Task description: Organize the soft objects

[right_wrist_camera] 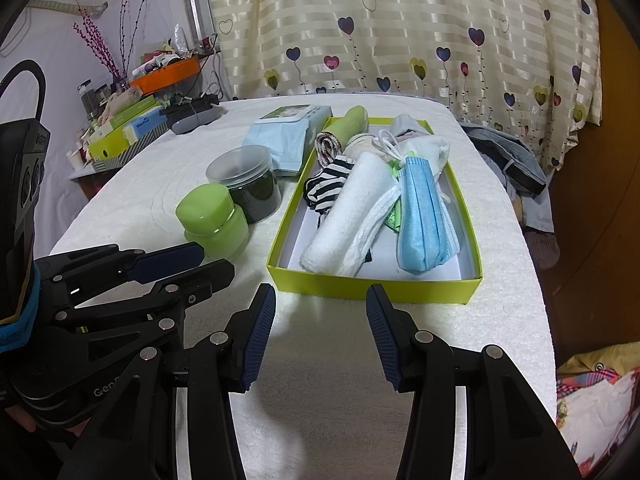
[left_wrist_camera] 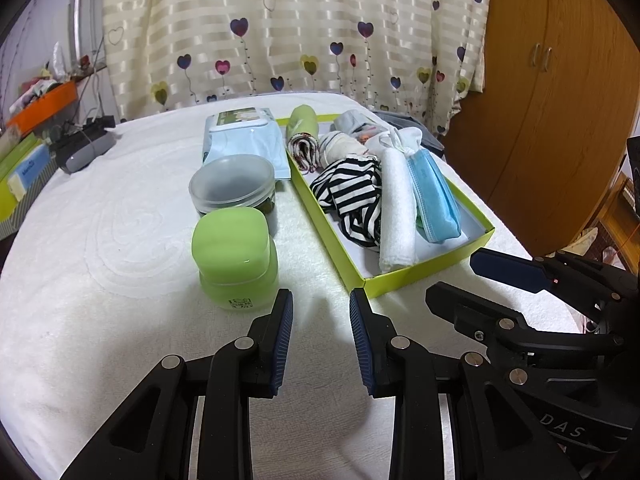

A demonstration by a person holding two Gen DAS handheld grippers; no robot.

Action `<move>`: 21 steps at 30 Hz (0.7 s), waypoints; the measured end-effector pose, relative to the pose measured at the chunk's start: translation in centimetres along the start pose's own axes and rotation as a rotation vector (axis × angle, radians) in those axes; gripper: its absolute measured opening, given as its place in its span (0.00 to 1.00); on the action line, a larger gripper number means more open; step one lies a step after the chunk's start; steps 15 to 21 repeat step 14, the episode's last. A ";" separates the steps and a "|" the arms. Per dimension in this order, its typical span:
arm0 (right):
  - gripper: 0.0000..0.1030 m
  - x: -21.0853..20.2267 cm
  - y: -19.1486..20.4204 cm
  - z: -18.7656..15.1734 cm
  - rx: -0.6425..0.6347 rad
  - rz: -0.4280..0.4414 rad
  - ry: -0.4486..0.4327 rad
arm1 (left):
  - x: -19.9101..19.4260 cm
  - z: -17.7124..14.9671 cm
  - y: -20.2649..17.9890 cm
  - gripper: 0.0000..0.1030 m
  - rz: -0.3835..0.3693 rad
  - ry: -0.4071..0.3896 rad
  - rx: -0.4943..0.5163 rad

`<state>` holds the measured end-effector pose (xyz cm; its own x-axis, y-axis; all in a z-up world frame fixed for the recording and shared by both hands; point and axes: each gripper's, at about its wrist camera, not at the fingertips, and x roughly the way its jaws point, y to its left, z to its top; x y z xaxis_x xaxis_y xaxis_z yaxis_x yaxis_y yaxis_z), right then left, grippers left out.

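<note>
Left gripper (left_wrist_camera: 321, 308): nearest, jaws parted, nothing between them, over the white cover (left_wrist_camera: 100, 280).
Right gripper (right_wrist_camera: 321, 304): beside it, jaws wider apart, also empty, just short of the box (right_wrist_camera: 376, 286).
Green jar (left_wrist_camera: 234, 256): on the cover, left of the box, just ahead of the left gripper.
Clear tub (left_wrist_camera: 232, 184): directly behind the jar, dark contents.
Box, yellow-green, open: holds the soft items, namely a blue mask (right_wrist_camera: 424, 216), white towel (right_wrist_camera: 344, 216), striped cloth (left_wrist_camera: 352, 196), with socks (left_wrist_camera: 340, 144) and a green roll (left_wrist_camera: 302, 120) at the far end.
Wipes pack (left_wrist_camera: 244, 136): behind the tub, touching the box.
Curtain (left_wrist_camera: 300, 28): farthest, heart-patterned.
</note>
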<state>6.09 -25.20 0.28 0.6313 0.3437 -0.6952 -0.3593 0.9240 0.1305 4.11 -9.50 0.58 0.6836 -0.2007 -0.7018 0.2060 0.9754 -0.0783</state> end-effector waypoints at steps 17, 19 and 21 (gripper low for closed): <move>0.47 0.0 0.0 0.1 0.000 -0.001 0.000 | 0.0 -0.1 0.2 0.27 0.000 -0.001 0.002; 0.47 0.0 0.0 0.1 0.000 -0.001 0.000 | 0.0 -0.1 0.2 0.27 0.000 -0.001 0.002; 0.47 0.0 0.0 0.1 0.000 -0.001 0.000 | 0.0 -0.1 0.2 0.27 0.000 -0.001 0.002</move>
